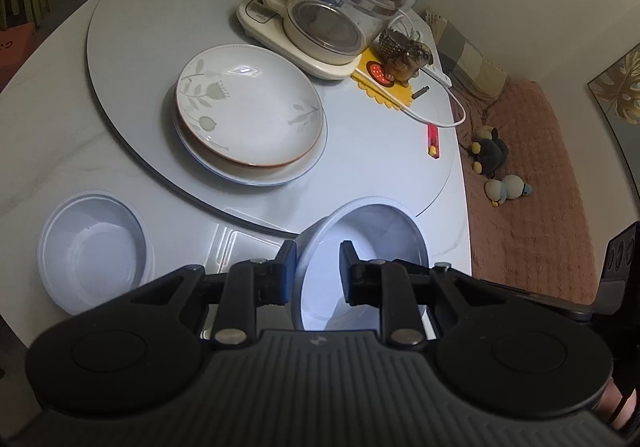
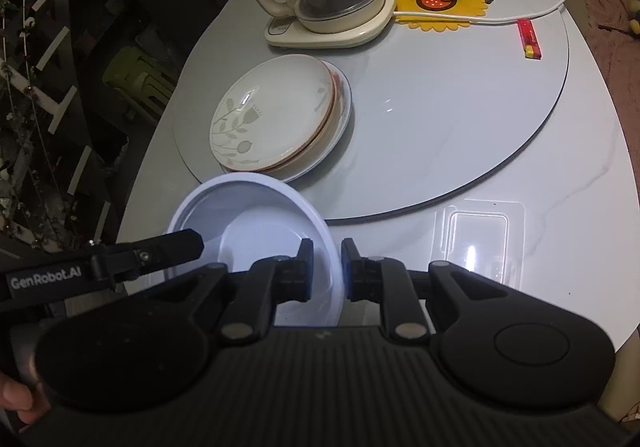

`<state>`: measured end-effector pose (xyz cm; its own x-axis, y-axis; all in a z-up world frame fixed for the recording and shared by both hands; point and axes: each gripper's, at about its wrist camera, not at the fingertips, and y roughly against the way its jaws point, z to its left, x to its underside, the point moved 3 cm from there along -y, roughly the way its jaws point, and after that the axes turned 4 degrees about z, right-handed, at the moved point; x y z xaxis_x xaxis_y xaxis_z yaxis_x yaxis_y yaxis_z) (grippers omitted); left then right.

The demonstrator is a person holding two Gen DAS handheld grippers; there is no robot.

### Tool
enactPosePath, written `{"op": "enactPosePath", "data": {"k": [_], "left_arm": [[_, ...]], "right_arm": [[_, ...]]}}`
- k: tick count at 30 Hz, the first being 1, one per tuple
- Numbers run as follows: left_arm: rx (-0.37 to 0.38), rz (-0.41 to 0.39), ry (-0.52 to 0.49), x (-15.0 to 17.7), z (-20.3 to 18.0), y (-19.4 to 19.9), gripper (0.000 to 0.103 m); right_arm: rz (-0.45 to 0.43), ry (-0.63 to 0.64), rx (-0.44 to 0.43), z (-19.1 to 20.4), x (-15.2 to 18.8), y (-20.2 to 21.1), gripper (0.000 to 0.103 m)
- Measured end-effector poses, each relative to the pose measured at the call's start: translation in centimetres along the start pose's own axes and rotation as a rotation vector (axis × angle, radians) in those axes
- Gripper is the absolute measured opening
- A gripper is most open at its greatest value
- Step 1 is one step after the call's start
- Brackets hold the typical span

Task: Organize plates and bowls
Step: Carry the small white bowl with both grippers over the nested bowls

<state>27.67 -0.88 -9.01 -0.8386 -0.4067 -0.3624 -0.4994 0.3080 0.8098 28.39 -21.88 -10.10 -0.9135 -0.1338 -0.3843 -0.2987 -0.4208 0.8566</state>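
Observation:
A stack of plates (image 1: 250,115), top one floral with a brown rim, sits on the turntable (image 1: 136,47); it also shows in the right wrist view (image 2: 280,115). My left gripper (image 1: 318,259) is shut on the rim of a white bowl (image 1: 372,231), held tilted above the table. A second white bowl (image 1: 94,247) sits on the table at the left. In the right wrist view my right gripper (image 2: 326,259) is shut on the rim of a white bowl (image 2: 248,215). The left gripper's finger (image 2: 160,251) reaches over that bowl.
A glass kettle on its cream base (image 1: 340,3), a dog figurine on a yellow mat (image 1: 404,63), a white cable and a red lighter (image 1: 433,139) occupy the turntable's far side. A clear plastic lid (image 2: 478,243) lies on the table near the front. A pink sofa with toys is right.

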Motion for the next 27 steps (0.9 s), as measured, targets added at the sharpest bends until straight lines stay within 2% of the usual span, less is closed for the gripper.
{"op": "enactPosePath", "data": {"k": [16,22,27], "left_arm": [[-0.017,-0.079,0.093,-0.9,9.4,4.6,0.025],[-0.036,-0.098,0.196,-1.2,14.5,5.3,0.025],[-0.042,-0.098,0.255,-1.0,17.8,4.8,0.025]], "right_arm": [[0.029,0.092,0.025,9.7,0.2,-3.9,0.018],[0.014,0.204,0.041,14.5,0.1,-6.3,0.02],[0.044,0.219,0.044,16.2,0.3,-9.1,0.02]]}}
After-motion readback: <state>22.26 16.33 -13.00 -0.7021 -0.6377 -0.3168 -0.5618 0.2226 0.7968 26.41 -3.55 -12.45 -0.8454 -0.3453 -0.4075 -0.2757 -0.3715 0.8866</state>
